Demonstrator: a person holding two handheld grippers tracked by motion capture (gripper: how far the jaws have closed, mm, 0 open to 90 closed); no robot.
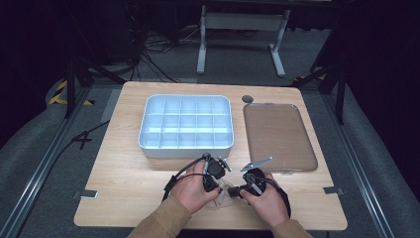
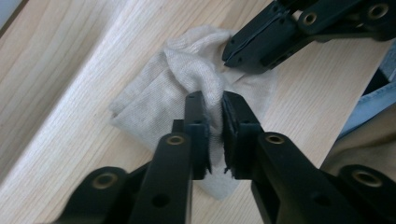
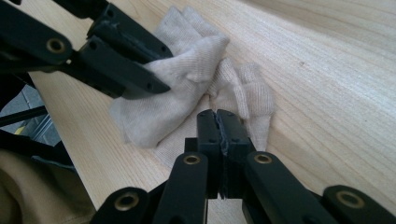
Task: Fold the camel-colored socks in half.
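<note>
A crumpled beige cloth (image 2: 187, 93) lies on the tabletop (image 1: 124, 168) between both tools: the left hand-held gripper (image 2: 212, 102) has a fold of it between slightly parted jaws, while the right hand-held gripper (image 3: 217, 119), just opposite, is pressed together, pinching the cloth's edge.
</note>
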